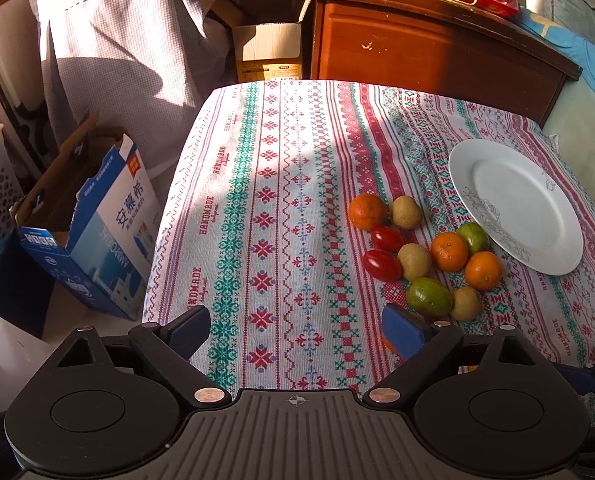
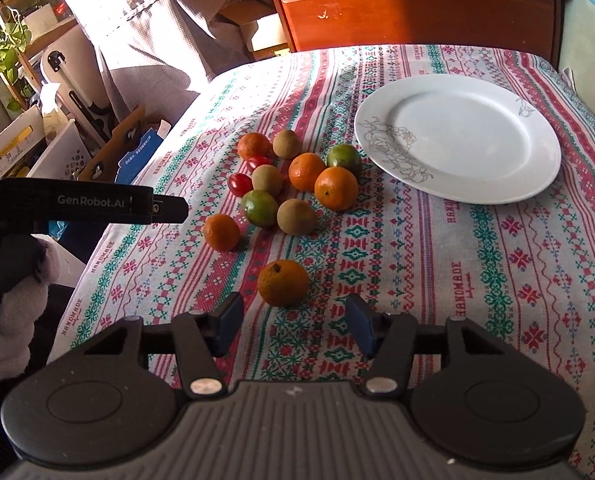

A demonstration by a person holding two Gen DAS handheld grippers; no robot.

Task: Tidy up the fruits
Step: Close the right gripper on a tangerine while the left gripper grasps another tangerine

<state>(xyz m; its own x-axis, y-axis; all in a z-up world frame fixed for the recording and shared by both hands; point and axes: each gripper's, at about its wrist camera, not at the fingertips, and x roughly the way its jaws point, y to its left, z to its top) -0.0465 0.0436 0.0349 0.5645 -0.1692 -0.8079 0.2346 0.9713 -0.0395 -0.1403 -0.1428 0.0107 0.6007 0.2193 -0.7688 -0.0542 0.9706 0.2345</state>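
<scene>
The right gripper (image 2: 295, 326) hangs low over a table covered in a red, green and white patterned cloth (image 2: 497, 280), its blue-padded fingers (image 2: 229, 322) spread wide with nothing between them. Just beyond the fingertips, roughly centred on the gap and not touching either pad, lies a lone dull orange mandarin (image 2: 283, 282). Further off sits the main cluster of fruit: another mandarin (image 2: 221, 232) at its near left edge, a green lime-like fruit (image 2: 259, 208), a round brownish-green fruit (image 2: 296, 217), two bright orange mandarins (image 2: 336, 188) side by side, and two small red cherry tomatoes (image 2: 240, 184). Beyond and to the right of the cluster rests a white round plate with a thin grey line drawing (image 2: 457, 140), carrying no fruit; a second green fruit (image 2: 344, 160) lies just beside its rim.

The left gripper (image 1: 297, 330) is also opened wide and holds nothing. In its view the fruit cluster lies ahead and to the right of its right finger (image 1: 403, 330), with the nearest green fruit (image 1: 429, 297) just past that fingertip, and the plate (image 1: 515, 206) is further right. A blue and white carton (image 1: 93, 232) stands on the floor left of the table
</scene>
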